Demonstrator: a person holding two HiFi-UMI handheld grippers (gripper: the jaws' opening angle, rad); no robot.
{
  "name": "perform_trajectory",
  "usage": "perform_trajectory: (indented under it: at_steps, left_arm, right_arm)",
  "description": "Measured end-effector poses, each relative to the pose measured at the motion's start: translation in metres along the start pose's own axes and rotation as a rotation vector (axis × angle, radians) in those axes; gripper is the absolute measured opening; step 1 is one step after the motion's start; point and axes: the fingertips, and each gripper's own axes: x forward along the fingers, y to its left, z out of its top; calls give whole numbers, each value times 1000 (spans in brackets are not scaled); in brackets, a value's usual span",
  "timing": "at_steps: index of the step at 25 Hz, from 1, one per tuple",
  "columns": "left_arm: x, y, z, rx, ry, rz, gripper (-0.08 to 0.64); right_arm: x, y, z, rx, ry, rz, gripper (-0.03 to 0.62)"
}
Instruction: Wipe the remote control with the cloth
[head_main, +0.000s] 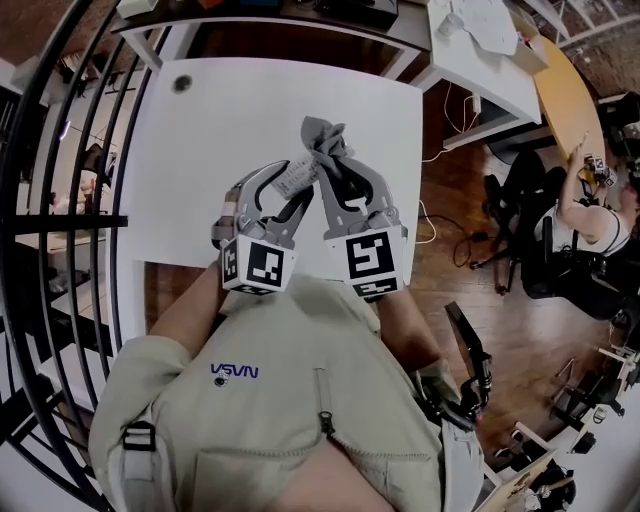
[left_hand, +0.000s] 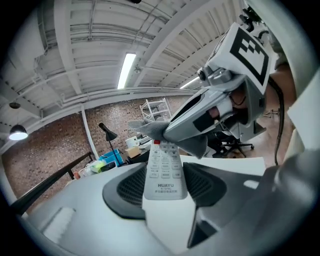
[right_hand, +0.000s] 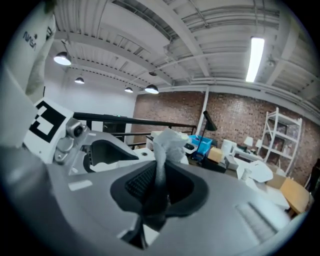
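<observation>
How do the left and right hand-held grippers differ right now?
The left hand-held gripper clamps the white remote, jaws set wide; the right hand-held gripper pinches the grey cloth, jaws nearly together. Both are held over the white table, cloth at the remote's far end.

The room is bright. My white table (head_main: 220, 130) looks pale and almost washed out, and the wood floor to the right of the table is darker. High above the table a long lamp (left_hand: 126, 70) glows, and small round lamps (right_hand: 62, 59) too. Every picture bends round at its edges, with black corners. My left tongs (left_hand: 164, 170) look soft and blurry near the camera.
</observation>
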Motion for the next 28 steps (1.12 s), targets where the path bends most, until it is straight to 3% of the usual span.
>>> perform_trajectory:
  at_steps: [7,11,13,18,20,22,28]
  left_arm:
    - [-7,-5,-2,32,-1,6,241]
    - [-8,-15,-8,69,6,-4,241]
    - [-7,-18,-6,73,8,-5,241]
    - [-7,-15,10,93,-4,3,241]
    - [-8,-15,11,109,-9,3,241]
    - [-7,-16,12,113,-11,2,241]
    - [-4,-11,9,99,-4,3,241]
  right_arm:
    - [-2,60,-12,-192,153,222,38]
    - [-9,72,-21,-223,211,314,41]
    - [-14,57,-17,-224,208,267,41]
    - [-20,-22,-4,-198,199,-75,43]
    - [-17,-39,-7,-199,226,-141,43]
    - [-13,-40,-9,-220,253,-142,44]
    - [1,8,-7,-278,251,-10,44]
